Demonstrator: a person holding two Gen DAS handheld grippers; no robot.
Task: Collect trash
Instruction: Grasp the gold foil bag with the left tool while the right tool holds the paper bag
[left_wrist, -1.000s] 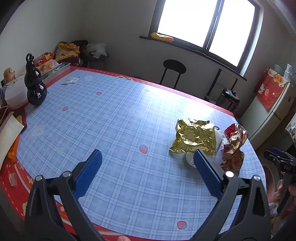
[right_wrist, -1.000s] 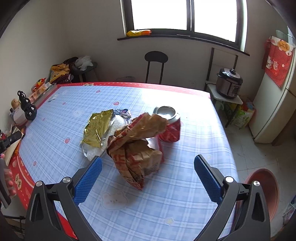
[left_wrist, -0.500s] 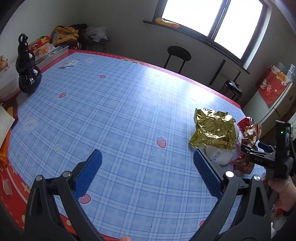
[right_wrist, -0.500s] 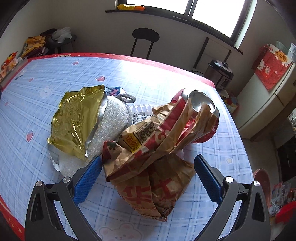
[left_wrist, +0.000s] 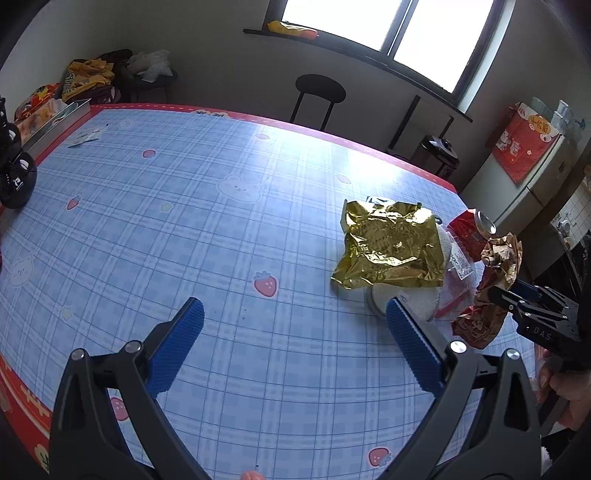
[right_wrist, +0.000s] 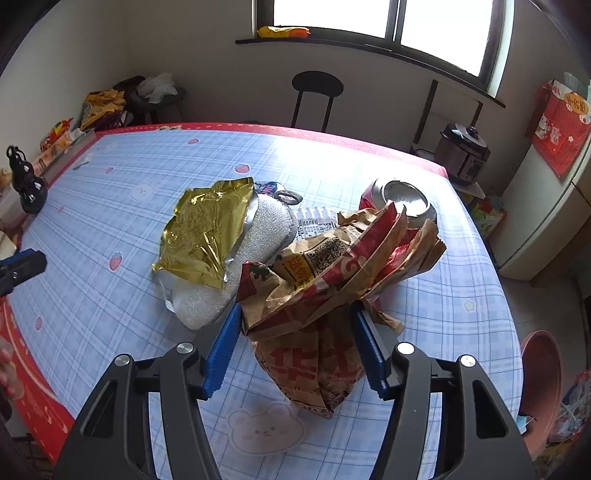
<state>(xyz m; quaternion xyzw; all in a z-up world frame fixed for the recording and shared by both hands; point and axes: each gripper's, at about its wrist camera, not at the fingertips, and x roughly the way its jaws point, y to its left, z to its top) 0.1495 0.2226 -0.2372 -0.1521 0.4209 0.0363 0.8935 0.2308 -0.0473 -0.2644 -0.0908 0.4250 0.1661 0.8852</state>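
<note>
A crumpled brown and red paper bag (right_wrist: 317, 302) lies on the blue checked tablecloth (right_wrist: 110, 206). My right gripper (right_wrist: 297, 332) has both blue pads pressed against the bag's sides. Behind the bag lie a crushed red can (right_wrist: 402, 199), a gold foil wrapper (right_wrist: 207, 232) and white foam packing (right_wrist: 266, 229). In the left wrist view my left gripper (left_wrist: 295, 332) is open and empty above the cloth, left of the gold wrapper (left_wrist: 388, 247), the can (left_wrist: 472, 232) and the bag (left_wrist: 495, 288). The right gripper (left_wrist: 517, 295) shows there at the bag.
A black gourd bottle (right_wrist: 26, 184) and a metal tray (left_wrist: 55, 125) stand at the table's left edge. A black stool (right_wrist: 317, 96) and a rice cooker (right_wrist: 465, 155) are beyond the table. A pink basin (right_wrist: 543, 384) sits on the floor at the right.
My right gripper has moved onto the paper bag and its jaws have closed from wide open to the bag's sides. My left gripper has moved forward and toward the trash pile.
</note>
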